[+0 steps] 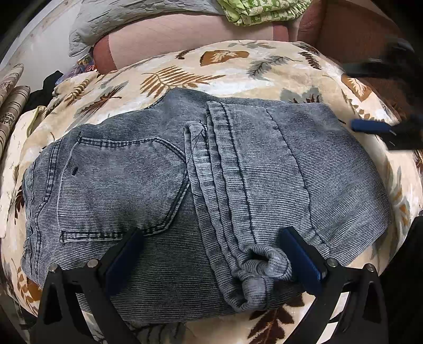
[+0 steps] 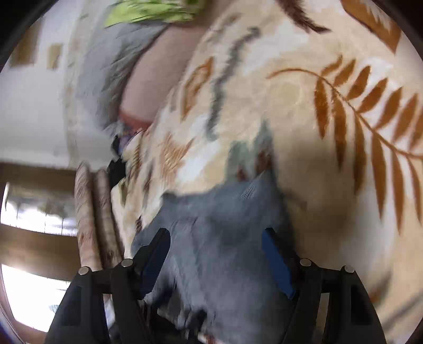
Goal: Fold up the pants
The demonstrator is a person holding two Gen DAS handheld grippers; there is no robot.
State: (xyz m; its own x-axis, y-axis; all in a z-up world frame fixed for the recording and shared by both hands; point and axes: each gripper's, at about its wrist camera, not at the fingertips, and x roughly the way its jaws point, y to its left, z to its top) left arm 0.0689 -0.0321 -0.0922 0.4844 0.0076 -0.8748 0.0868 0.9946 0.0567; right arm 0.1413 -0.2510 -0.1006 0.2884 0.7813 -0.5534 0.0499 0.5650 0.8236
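Note:
Grey-blue denim pants [image 1: 201, 190] lie folded in a compact stack on a cream leaf-print blanket [image 1: 238, 68]. A back pocket faces up on the left and the leg hems lie across the middle. My left gripper [image 1: 211, 254] is open and hovers over the near edge of the stack, its jaws wide on either side of the rolled hem. My right gripper [image 2: 215, 254] is open over the pants [image 2: 216, 264] in the blurred right wrist view. It also shows in the left wrist view at the far right [image 1: 380, 129], beside the stack.
A pink bolster [image 1: 185, 34], a grey quilt [image 1: 127, 16] and green patterned cloth [image 1: 259, 10] lie behind the blanket. Striped rolled fabric [image 1: 13, 105] and a dark garment [image 1: 47, 84] sit at the left. A white wall [image 2: 34, 105] stands beyond.

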